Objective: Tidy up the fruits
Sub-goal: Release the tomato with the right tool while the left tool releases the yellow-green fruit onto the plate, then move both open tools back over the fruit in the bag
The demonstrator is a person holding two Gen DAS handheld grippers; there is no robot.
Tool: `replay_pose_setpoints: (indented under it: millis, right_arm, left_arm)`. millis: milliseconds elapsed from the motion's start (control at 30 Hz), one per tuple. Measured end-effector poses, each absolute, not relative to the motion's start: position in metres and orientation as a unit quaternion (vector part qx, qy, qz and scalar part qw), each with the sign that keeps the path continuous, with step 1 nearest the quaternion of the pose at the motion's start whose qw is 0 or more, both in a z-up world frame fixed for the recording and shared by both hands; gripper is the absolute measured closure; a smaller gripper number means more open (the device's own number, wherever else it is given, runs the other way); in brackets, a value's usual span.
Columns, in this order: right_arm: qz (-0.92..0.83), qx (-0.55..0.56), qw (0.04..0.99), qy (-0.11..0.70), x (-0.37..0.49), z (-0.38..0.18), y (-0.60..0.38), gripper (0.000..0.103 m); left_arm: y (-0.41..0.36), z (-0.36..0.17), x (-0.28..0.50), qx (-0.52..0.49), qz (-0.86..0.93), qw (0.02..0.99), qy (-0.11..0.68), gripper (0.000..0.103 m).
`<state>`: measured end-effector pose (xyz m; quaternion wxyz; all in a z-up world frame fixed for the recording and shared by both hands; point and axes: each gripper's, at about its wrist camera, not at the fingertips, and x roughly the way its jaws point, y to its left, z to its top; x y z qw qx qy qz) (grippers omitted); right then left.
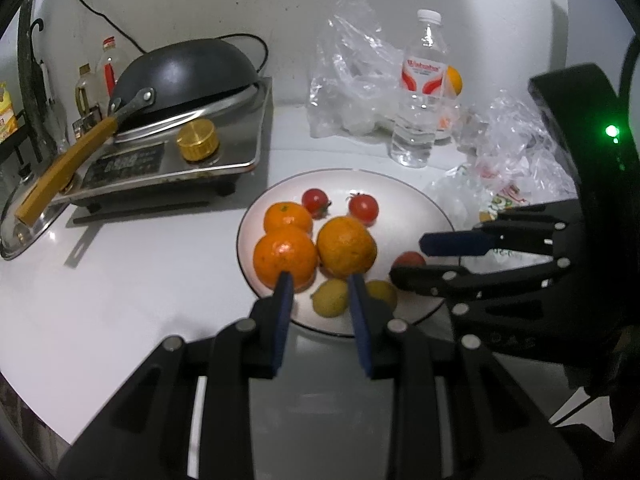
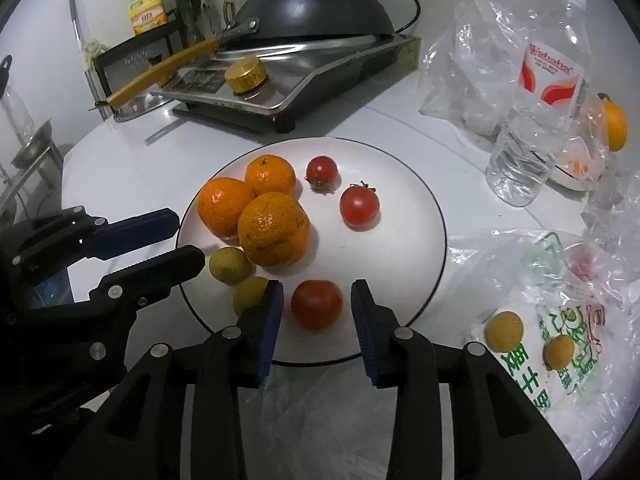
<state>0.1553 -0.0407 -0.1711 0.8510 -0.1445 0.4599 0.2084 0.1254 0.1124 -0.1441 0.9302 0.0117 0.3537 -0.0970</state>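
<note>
A white plate [image 2: 400,208] holds three oranges [image 2: 274,228], two small tomatoes [image 2: 359,205] and two small yellow-green fruits [image 2: 230,265]. A third red tomato [image 2: 317,310] lies near the plate's front edge, between the fingers of my right gripper [image 2: 317,284]. A sliver of plate shows on each side of it, so the pads do not press it. In the left wrist view that right gripper [image 1: 408,259] reaches in from the right. My left gripper [image 1: 319,277] hovers at the plate's left edge beside the oranges, its jaws narrow with nothing between them.
A cooktop [image 2: 280,92] with an upturned black wok [image 2: 312,12] stands behind the plate. A water bottle [image 2: 536,120] and crumpled clear bags [image 2: 472,60] sit at the right, with an orange [image 2: 614,126] behind them. Two yellow fruits [image 2: 504,330] lie on a printed bag [image 2: 568,364].
</note>
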Motion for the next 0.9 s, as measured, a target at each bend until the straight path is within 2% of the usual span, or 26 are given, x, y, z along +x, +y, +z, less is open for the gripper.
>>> replay_pose_setpoints:
  millis: [333,500,900]
  right_arm:
    - [0.208,-0.131,0.869,0.429,0.141,-0.144,-0.061,0.066]
    - [0.199,-0.122,0.880,0.413,0.135,-0.129,-0.081,0.066]
    - [0.156,-0.090,0.900,0.396,0.128,-0.113,-0.156,0.066]
  left_arm:
    - [0.093,-0.133,0.123,0.027,-0.101,0.932,0.346,0.073]
    - [0.076,-0.127,0.124,0.036,-0.106,0.933,0.342,0.070]
    - [0.010,-0.116,0.133,0.071,-0.140,0.928,0.338,0.067]
